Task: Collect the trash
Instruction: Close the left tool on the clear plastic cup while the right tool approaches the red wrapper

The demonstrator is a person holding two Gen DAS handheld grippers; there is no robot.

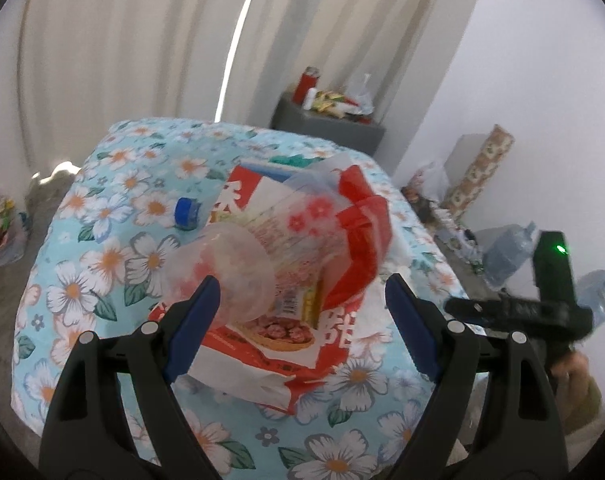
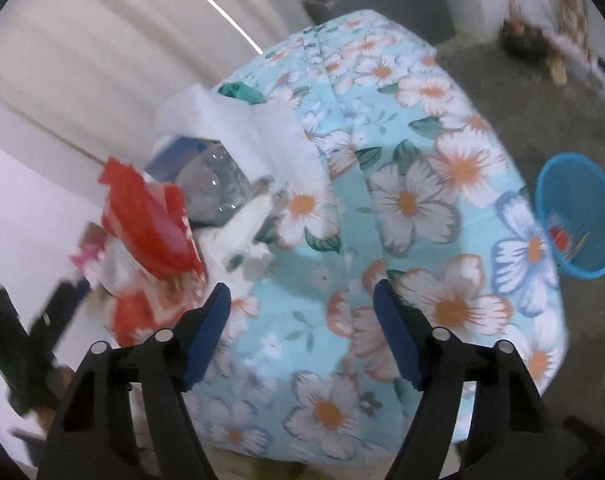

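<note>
Left wrist view: the left gripper (image 1: 302,300) hovers with fingers spread over a heap of trash (image 1: 286,264) on a flowered table (image 1: 102,280), nothing pinched, likely lining up a grab. The heap is a red-and-white snack wrapper, a crumpled clear cup (image 1: 230,272) and a red packet (image 1: 358,224), with a blue cap (image 1: 187,213) lying just left. Right wrist view: the right gripper (image 2: 302,320), fingers also spread and empty, hangs over bare cloth; a blue basket (image 2: 578,216) sits on the floor at far right, probably for the trash.
</note>
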